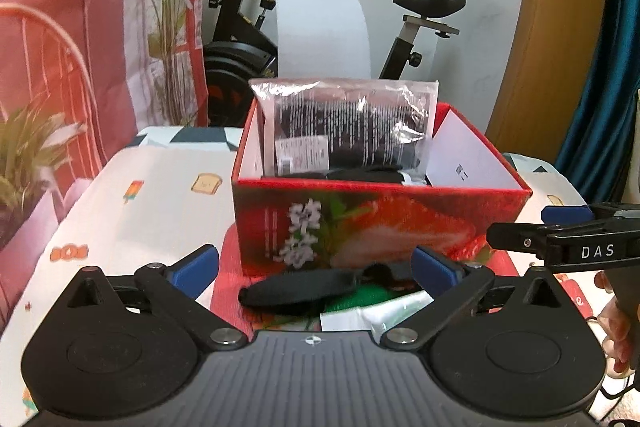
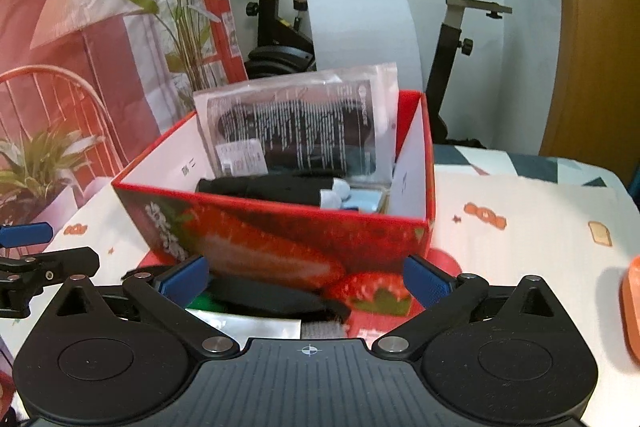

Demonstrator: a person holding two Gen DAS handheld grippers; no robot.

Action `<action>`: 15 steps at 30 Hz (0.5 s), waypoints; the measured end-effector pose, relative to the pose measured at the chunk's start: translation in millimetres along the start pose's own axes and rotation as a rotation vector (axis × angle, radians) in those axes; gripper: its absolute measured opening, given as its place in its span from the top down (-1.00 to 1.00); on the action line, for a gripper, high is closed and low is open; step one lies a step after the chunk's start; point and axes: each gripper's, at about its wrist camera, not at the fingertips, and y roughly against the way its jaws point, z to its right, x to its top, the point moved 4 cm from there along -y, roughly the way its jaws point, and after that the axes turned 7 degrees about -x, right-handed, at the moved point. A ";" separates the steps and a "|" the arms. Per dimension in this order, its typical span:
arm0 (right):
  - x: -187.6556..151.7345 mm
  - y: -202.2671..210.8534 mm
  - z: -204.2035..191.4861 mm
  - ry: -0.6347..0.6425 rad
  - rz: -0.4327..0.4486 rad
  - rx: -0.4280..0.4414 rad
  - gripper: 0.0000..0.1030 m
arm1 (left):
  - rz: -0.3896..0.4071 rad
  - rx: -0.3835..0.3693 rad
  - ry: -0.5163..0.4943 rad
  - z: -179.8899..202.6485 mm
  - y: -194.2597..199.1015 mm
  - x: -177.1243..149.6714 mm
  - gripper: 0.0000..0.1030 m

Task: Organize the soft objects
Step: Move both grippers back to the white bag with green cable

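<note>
A red strawberry-print box (image 1: 380, 223) stands on the table; it also shows in the right wrist view (image 2: 280, 239). Inside it a clear plastic packet of dark fabric (image 1: 348, 127) stands upright, with rolled black soft items (image 2: 280, 189) in front. A black soft item (image 1: 298, 291) lies on the table before the box, also seen in the right wrist view (image 2: 272, 301). My left gripper (image 1: 316, 269) is open just above and around it. My right gripper (image 2: 306, 281) is open and empty near the same item. A white packet (image 1: 376, 315) lies under it.
The table has a cartoon-print cloth (image 1: 152, 195). An exercise bike (image 1: 248, 39) and a white sheet (image 1: 324, 31) stand behind the box. A plant-print curtain (image 1: 100, 27) hangs at left. An orange object (image 2: 630, 311) sits at the right edge. The right gripper shows in the left view (image 1: 560, 227).
</note>
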 end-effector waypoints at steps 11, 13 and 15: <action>-47.4 7.8 -6.9 0.033 -0.011 -0.016 -0.96 | -0.037 -0.006 0.029 5.5 2.3 -45.6 -0.98; -58.1 6.3 -8.1 0.028 -0.021 0.001 -0.85 | -0.048 -0.011 0.035 6.7 0.9 -53.5 -0.94; -68.0 3.1 -9.5 0.027 -0.036 0.016 -0.71 | -0.053 -0.015 0.035 8.2 -1.1 -60.1 -0.85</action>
